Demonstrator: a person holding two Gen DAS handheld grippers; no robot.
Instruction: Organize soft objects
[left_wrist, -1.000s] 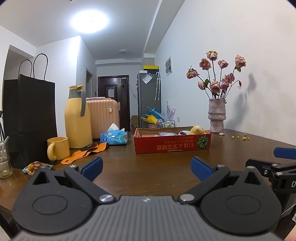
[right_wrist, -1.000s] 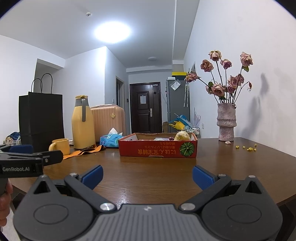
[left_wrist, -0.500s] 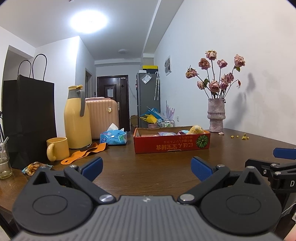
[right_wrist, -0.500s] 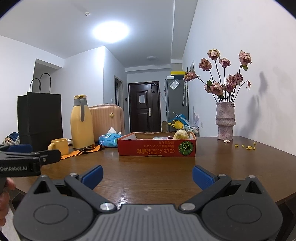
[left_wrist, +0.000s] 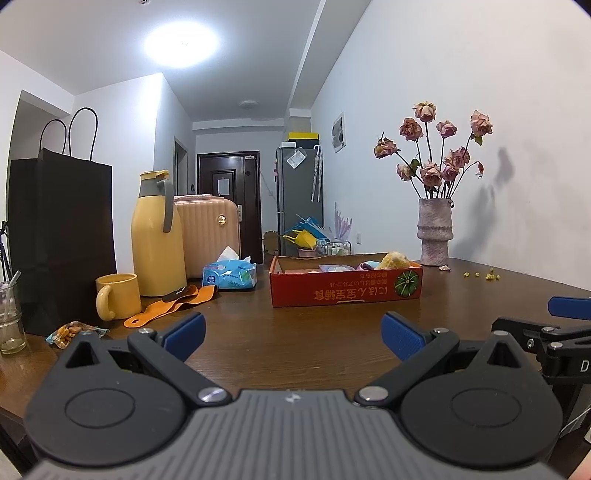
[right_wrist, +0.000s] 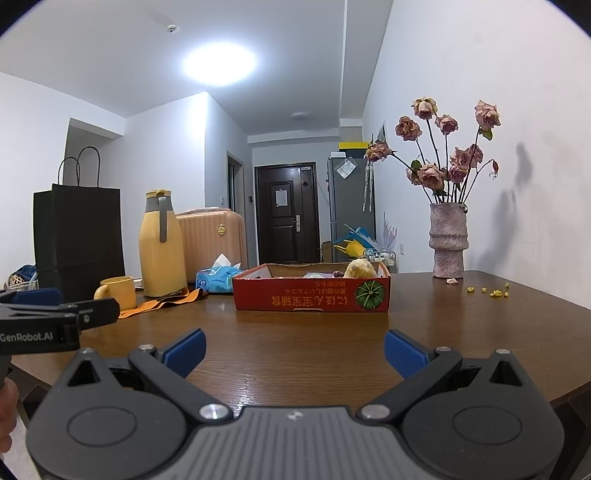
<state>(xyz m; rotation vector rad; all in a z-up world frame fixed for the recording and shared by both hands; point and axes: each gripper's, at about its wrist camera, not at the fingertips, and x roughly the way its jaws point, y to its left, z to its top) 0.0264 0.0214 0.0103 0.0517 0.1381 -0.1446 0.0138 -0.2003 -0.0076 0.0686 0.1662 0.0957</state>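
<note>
Both grippers, left (left_wrist: 291, 330) and right (right_wrist: 294, 349), are spread wide with nothing in them, low over the near table (right_wrist: 314, 343) edge. Soft items (right_wrist: 360, 268) lie inside the red box (right_wrist: 311, 295), well ahead. This fits either sorting about to start or just wrapped; can't tell which.

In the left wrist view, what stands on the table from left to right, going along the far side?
Glass jar → black paper bag → yellow mug → yellow thermos jug → blue tissue pack → red cardboard box → vase of dried roses → small yellow bits.
</note>
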